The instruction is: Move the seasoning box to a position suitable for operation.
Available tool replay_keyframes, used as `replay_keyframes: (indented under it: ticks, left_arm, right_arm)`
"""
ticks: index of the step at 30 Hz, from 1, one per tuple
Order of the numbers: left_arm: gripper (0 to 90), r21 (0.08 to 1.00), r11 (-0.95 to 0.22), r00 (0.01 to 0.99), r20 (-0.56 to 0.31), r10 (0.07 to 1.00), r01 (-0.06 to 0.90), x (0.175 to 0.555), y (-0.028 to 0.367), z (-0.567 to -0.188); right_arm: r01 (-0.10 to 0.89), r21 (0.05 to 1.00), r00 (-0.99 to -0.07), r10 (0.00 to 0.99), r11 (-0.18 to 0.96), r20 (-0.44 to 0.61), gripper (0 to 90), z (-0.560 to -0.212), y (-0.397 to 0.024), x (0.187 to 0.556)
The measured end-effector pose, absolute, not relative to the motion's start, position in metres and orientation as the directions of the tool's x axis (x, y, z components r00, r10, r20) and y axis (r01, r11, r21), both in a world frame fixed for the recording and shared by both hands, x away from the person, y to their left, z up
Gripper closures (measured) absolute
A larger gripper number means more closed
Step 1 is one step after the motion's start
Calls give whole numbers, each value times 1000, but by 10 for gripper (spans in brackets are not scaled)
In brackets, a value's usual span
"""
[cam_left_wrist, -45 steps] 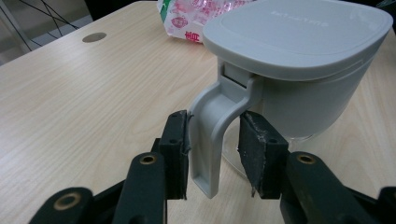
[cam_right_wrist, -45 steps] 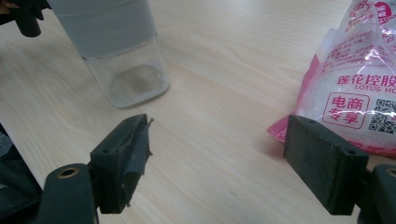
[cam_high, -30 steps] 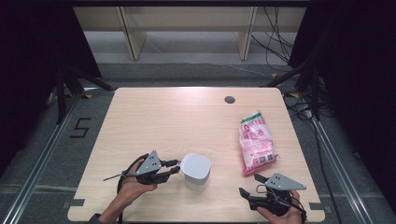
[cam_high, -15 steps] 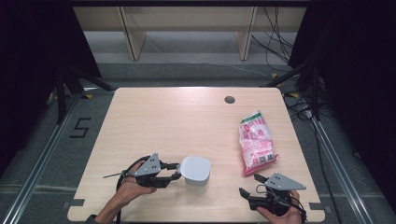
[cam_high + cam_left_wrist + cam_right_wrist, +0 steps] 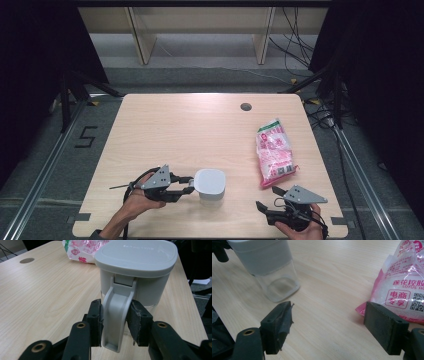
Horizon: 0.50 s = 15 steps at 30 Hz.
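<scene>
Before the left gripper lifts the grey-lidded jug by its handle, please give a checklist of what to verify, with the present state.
1. Handle sits between the left gripper pads; jaws just closed further: ok.
2. Both pads press firmly: cannot tell; the right one shows a small gap.
3. Grey lid seated on the clear plastic jug: ok.
4. Jug upright on the wooden table: ok.
5. Right gripper open, apart from the jug: ok.
6. Pink-and-white bag away from the jug: ok.

Bare table (image 5: 190,130) lies open beyond the jug (image 5: 210,184); the pink bag (image 5: 274,152) blocks the right.
</scene>
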<state>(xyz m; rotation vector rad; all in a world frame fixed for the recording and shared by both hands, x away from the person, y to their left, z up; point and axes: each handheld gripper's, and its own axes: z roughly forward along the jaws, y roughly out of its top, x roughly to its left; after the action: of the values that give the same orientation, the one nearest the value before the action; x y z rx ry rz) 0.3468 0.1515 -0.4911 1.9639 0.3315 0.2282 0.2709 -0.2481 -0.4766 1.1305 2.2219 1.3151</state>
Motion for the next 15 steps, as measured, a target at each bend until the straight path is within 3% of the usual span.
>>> replay_keyframes:
  ticks: [15]
  left_arm:
    - [680, 914, -386, 899, 60, 433, 125, 342, 142, -493]
  right_arm:
    - [467, 845, -633, 766, 261, 113, 238, -477, -248, 271]
